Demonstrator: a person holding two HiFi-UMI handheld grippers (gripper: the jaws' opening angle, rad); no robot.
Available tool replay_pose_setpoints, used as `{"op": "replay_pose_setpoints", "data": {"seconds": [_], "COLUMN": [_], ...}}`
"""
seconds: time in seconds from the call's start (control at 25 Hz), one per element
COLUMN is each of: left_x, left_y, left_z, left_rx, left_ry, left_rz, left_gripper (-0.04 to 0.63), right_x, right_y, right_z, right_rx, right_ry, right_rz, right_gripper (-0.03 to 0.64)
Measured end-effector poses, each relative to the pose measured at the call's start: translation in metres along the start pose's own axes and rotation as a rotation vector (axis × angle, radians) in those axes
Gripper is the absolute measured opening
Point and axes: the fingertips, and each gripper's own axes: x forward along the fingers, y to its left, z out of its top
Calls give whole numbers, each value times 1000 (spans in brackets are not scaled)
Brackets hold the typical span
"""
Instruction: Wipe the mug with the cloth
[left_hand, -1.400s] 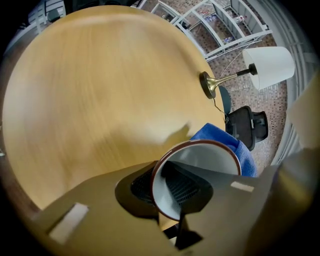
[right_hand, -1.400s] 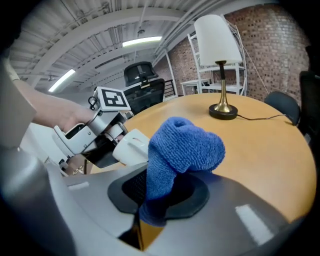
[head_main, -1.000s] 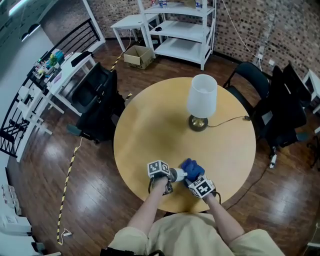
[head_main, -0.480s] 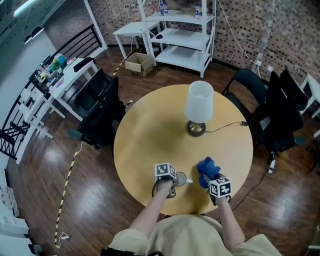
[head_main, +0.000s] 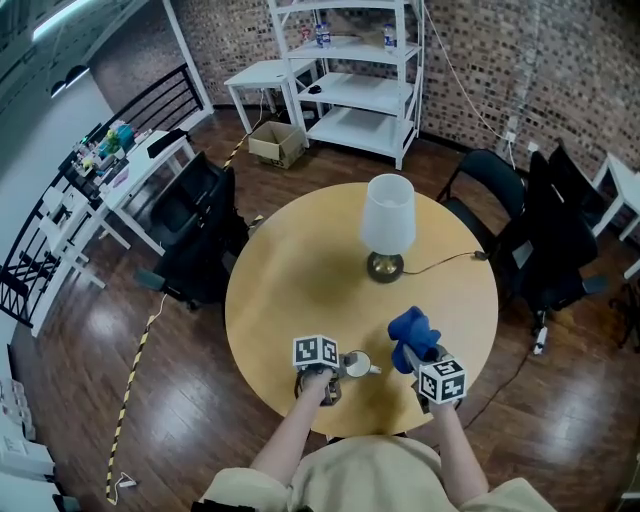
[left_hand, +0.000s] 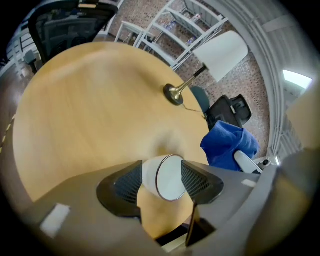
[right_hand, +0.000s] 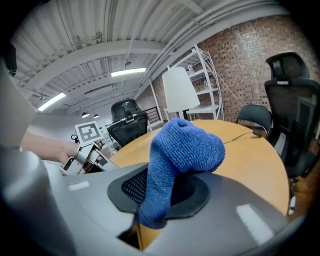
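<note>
- Head view: the white mug stands at the near edge of the round tabletop.
- The left tongs have just been opening; their jaws stand apart with the mug between the tips.
- The right tongs are clamped on the blue cloth, right of the mug and apart from it.

Nothing legible here, folks: only coded square markers on the left claw's cube and right claw's cube.
</note>
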Motion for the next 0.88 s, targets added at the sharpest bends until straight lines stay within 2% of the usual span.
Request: {"op": "replay_pose_setpoints", "data": {"seconds": [0.12,0.24,0.4,0.48,0.64,0.88], "left_x": [-41,-92,-167,-200,-246,-285], "left_y": [-18,-45,-90,-110,-134,-144], "left_z": [32,72,118,132,139,134], "left_rx": [102,264,448,546,708,743], "left_ry": [-179,-399,-688,-811,-956,-1085], "left_rz": [-21,-2,39,94,216,270], "left_gripper": [287,310,314,314,316,307], "right_x": [-6,-15,-34,-46,-66,-76], "right_y": [14,32,53,60,70,75], "right_z": [41,90,156,182,212,222], "right_rx": [-36,-117,-238,-277,-322,-354], "right_ry": [-94,-192,-317,-367,-428,-454], "right_rz": [30,46,6,-28,-99,-167], "right_gripper": [80,80,80,80,80,80]}}
